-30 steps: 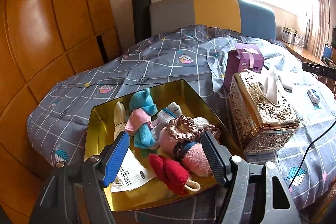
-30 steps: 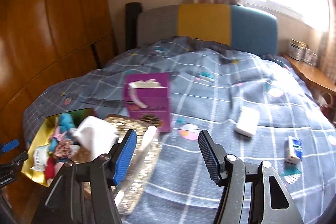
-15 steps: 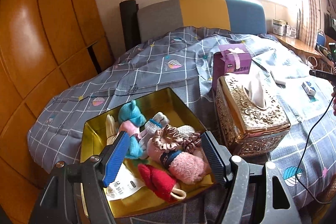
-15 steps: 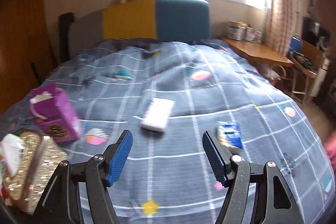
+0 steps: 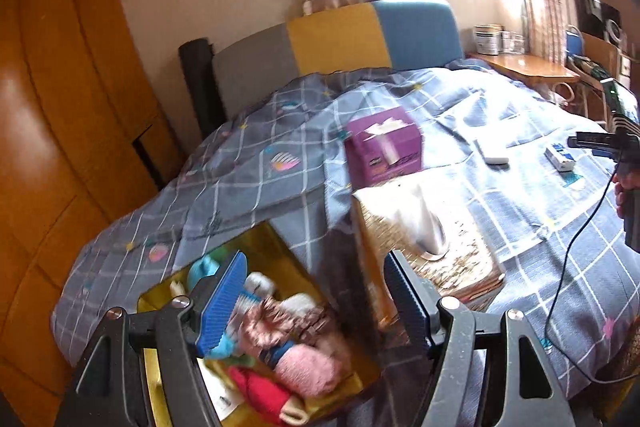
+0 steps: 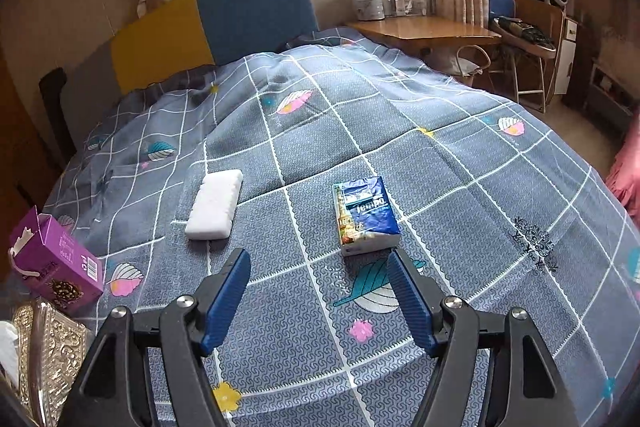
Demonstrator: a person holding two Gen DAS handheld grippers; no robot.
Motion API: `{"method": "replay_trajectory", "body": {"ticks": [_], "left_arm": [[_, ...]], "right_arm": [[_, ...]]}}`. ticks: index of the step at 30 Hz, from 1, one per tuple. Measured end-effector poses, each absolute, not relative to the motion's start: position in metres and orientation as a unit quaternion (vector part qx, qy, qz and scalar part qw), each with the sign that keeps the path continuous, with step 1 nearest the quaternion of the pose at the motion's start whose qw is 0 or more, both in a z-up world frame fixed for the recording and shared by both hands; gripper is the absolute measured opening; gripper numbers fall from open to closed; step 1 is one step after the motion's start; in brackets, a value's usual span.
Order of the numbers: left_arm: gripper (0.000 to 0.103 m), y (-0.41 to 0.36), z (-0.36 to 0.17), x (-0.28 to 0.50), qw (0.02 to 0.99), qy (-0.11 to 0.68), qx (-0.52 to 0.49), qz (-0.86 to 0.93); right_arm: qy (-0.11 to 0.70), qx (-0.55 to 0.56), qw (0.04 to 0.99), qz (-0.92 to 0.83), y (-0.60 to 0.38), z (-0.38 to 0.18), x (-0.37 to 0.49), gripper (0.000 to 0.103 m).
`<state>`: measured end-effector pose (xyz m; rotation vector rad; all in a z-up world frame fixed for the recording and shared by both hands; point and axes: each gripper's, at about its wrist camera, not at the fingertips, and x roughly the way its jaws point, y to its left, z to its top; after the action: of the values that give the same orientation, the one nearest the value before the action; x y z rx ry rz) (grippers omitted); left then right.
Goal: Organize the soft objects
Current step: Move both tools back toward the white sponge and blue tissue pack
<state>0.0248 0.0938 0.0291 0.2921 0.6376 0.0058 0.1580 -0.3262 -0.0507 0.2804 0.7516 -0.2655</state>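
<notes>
right wrist view: my right gripper (image 6: 318, 291) has just been opening, nothing between, near the blue tissue pack (image 6: 366, 215) mid-bed; left gripper (image 5: 314, 303) spread, empty.

two tissue boxes (image 6: 56, 259), one tissue pack (image 6: 366, 215)

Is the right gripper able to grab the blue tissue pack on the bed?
Probably yes. The right gripper has just been opening, with nothing between its jaws, and the blue tissue pack lies just ahead on bare quilt.
</notes>
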Motion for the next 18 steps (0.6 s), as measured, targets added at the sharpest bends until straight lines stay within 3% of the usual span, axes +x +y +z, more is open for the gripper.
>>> {"method": "replay_trajectory", "body": {"ticks": [12,18], "left_arm": [[0.072,0.011,0.045,0.064,0.928,0.307,0.192,-0.09],[0.072,-0.029,0.045,0.106,0.903,0.37,0.139,-0.169]], "right_arm": [[0.368,0.2,0.897,-0.143,-0.348,-0.052,0.154,0.077],[0.368,0.232,0.886,-0.157,-0.36,-0.056,0.149,0.077]]}}
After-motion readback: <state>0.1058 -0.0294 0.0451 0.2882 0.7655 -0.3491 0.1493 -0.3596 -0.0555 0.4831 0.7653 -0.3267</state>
